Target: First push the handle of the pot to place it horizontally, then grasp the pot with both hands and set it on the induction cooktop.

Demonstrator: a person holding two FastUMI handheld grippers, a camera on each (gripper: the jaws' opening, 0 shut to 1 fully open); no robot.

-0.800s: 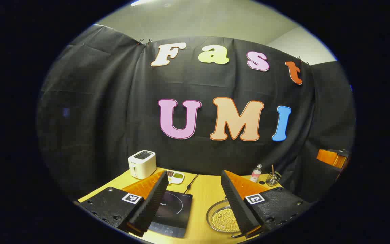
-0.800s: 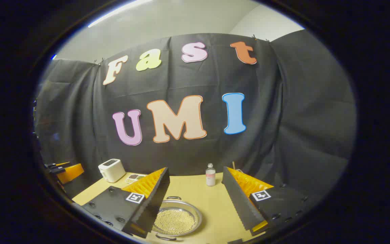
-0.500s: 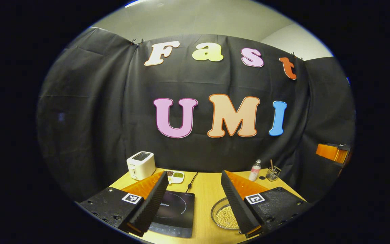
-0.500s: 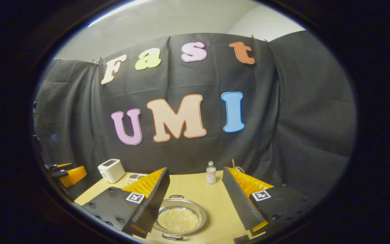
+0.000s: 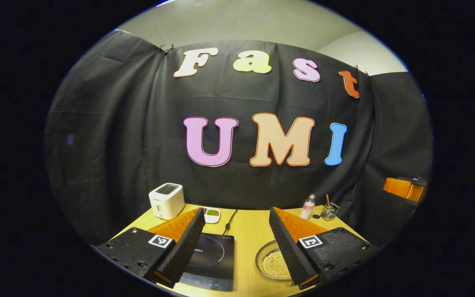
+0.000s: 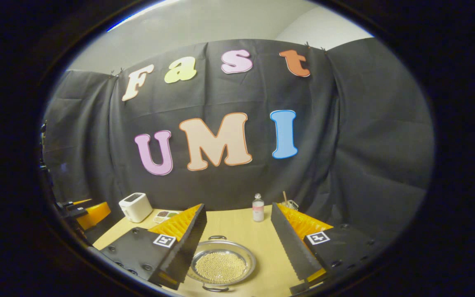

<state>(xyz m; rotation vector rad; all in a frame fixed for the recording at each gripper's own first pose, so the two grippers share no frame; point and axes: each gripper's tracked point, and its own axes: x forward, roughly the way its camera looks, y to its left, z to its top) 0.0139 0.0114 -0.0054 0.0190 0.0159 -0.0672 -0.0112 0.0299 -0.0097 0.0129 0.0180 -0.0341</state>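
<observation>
Closest in the left gripper view, the left tongs [image 5: 234, 247] hang above the wooden counter [image 5: 246, 231] with their fingers spread wide apart and nothing between them. Under their left finger lies the black induction cooktop [image 5: 215, 260], flat on the counter, its cord running back toward the wall. Just right of it, partly behind the right finger, sits the shallow metal pot [image 5: 271, 262], filled with small pale beads.

In the right gripper view, the right tongs [image 6: 239, 249] are likewise wide apart and hold nothing. The pot [image 6: 222, 266] rests on the counter [image 6: 237, 222] between their fingers, nearer the left one. It has a thin wire handle at its far rim and another at its near rim, so the pair lines up front to back from this side.

Farther back in the left gripper view stand a white toaster [image 5: 166, 200], a small divided dish [image 5: 212, 215] of dark and green grains, a clear bottle [image 5: 308, 207] and a glass holder [image 5: 329, 211] with a stick in it, near the black cloth wall.
</observation>
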